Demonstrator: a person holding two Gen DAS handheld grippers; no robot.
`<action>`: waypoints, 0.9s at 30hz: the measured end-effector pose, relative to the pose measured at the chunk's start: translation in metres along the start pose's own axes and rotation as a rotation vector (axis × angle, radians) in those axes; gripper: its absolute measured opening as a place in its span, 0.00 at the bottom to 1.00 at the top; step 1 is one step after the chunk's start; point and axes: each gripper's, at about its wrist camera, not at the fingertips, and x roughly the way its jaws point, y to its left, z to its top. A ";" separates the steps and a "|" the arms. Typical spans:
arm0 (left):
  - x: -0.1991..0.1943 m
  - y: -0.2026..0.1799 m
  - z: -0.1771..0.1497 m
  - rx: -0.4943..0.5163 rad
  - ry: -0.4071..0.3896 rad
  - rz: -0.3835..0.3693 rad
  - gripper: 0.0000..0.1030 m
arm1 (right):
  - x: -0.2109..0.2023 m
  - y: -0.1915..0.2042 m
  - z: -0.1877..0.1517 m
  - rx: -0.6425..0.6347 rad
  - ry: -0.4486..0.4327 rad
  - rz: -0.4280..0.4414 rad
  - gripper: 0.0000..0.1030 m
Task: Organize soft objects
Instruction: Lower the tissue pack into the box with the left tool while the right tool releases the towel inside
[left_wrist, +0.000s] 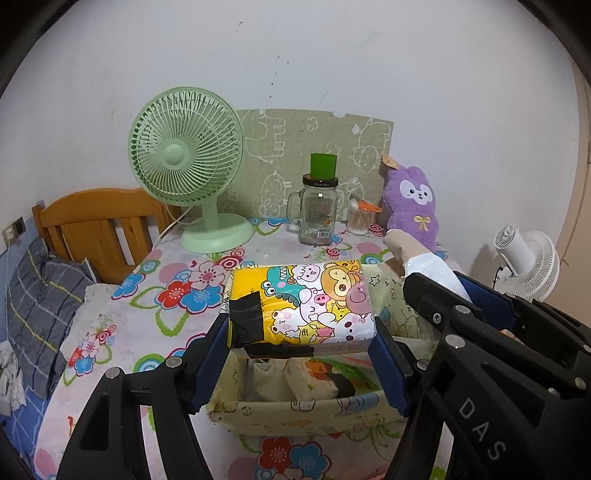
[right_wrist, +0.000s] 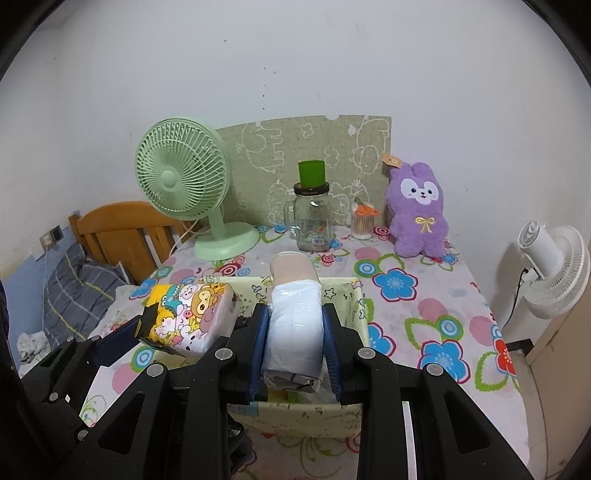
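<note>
Tissues in a cartoon-printed pack (left_wrist: 301, 302), patched with black tape, were clamped between the blue pads of the left gripper (left_wrist: 299, 354), held above the near-left part of a fabric storage box (left_wrist: 295, 410) printed with small animals. Beside it, the right gripper (right_wrist: 294, 343) was clenched on a white plastic-wrapped roll (right_wrist: 293, 325) whose beige far end stuck out past the fingers, over the same box. Both bundles hung clear of the flowered tablecloth (right_wrist: 424, 295), close together, the tissue pack to the left of the roll. At the far edge of the table stood a green desk fan (right_wrist: 183, 177) on the left, a glass mason jar (right_wrist: 312, 225) with a green cup on its lid in the middle, a tub of cotton swabs (right_wrist: 362, 223) just right of it, and a purple plush bunny (right_wrist: 419, 214) leaning at the far right. Off the table to the right, a white fan (right_wrist: 554, 266) stood by the wall; a wooden headboard (left_wrist: 96, 221) and checked pillow lay to the left.
</note>
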 end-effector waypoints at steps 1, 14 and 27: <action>0.003 0.000 0.000 -0.001 0.004 0.003 0.72 | 0.002 -0.001 0.000 0.000 -0.001 0.000 0.31; 0.029 0.000 -0.008 -0.002 0.076 0.006 0.83 | 0.034 -0.006 -0.008 0.016 0.046 0.015 0.31; 0.034 0.003 -0.012 0.012 0.105 0.014 0.93 | 0.053 0.003 -0.011 -0.013 0.086 -0.029 0.41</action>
